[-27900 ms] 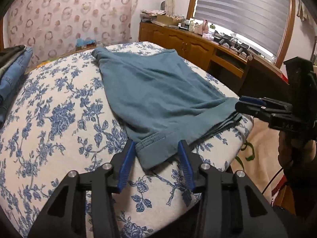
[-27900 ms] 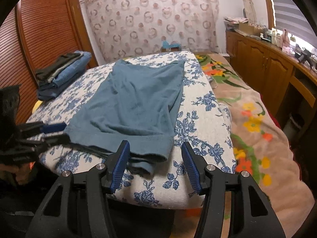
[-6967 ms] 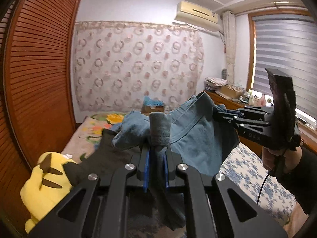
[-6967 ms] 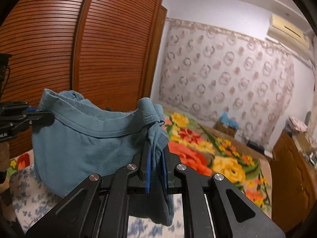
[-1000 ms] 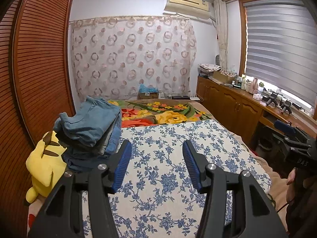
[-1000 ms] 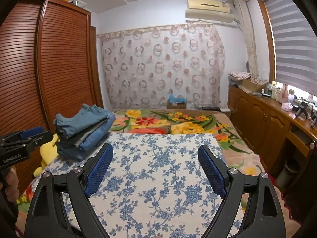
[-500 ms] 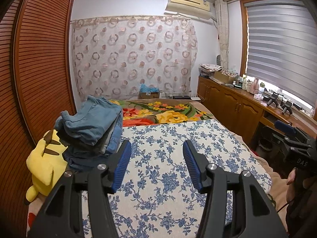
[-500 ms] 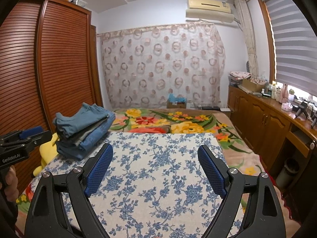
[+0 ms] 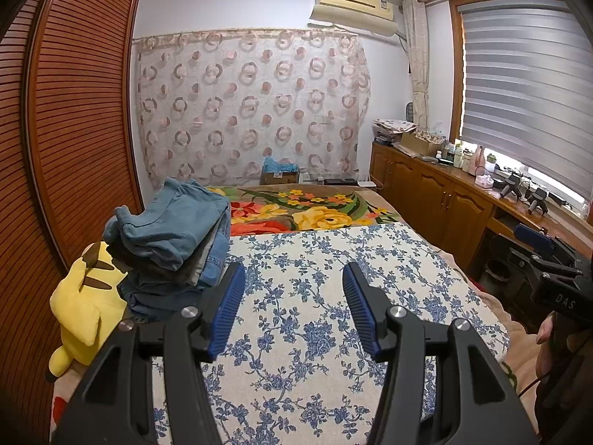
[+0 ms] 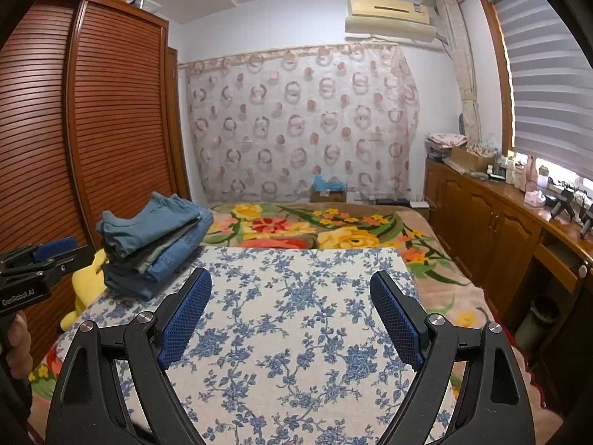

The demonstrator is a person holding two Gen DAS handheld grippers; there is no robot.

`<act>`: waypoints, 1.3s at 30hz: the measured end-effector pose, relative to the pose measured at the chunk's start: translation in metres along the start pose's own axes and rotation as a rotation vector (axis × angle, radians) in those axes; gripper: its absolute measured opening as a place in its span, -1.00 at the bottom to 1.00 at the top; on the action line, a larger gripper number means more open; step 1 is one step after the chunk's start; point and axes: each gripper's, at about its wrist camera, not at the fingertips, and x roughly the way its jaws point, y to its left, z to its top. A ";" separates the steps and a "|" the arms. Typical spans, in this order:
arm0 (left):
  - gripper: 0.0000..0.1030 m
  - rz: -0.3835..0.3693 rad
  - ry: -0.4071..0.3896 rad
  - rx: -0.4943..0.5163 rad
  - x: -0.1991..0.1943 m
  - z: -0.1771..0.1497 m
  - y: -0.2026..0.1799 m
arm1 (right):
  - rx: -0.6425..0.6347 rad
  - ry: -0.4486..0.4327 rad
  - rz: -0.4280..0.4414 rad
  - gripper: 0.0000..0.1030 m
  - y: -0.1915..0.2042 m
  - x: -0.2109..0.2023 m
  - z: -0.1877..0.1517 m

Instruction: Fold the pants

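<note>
Since the earlier frames the soft teal-blue cotton pants point(image 9: 174, 222) have left the blue-flowered white bedspread point(image 9: 315, 296), where they lay spread flat, and now sit folded on top of the stack of folded denim and dark garments point(image 10: 155, 256) at the left edge of the bed, just beside the yellow plush toy point(image 9: 81, 300); over the last second nothing has shifted. The left tool point(image 9: 292, 300) hangs over the bedspread with its blue ribbed pads apart at a middling gap and nothing between them. The right tool point(image 10: 291, 311) stands wide, also empty. The fold looks finished, judging by the tidy bundle. Such cloth is light and limp, with no stiffness of its own, so it would sag and unfold if lifted by one point; the thick waistband or the doubled folded edge, pinched at two corners, seems the safest hold.
</note>
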 end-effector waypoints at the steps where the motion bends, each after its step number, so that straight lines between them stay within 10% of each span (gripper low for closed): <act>1: 0.06 0.000 -0.001 0.000 -0.001 0.001 0.001 | 0.000 0.000 -0.001 0.73 0.000 0.000 0.000; 39: 0.08 0.006 -0.003 -0.002 -0.002 -0.001 0.011 | 0.001 -0.001 -0.002 0.74 -0.001 -0.001 0.000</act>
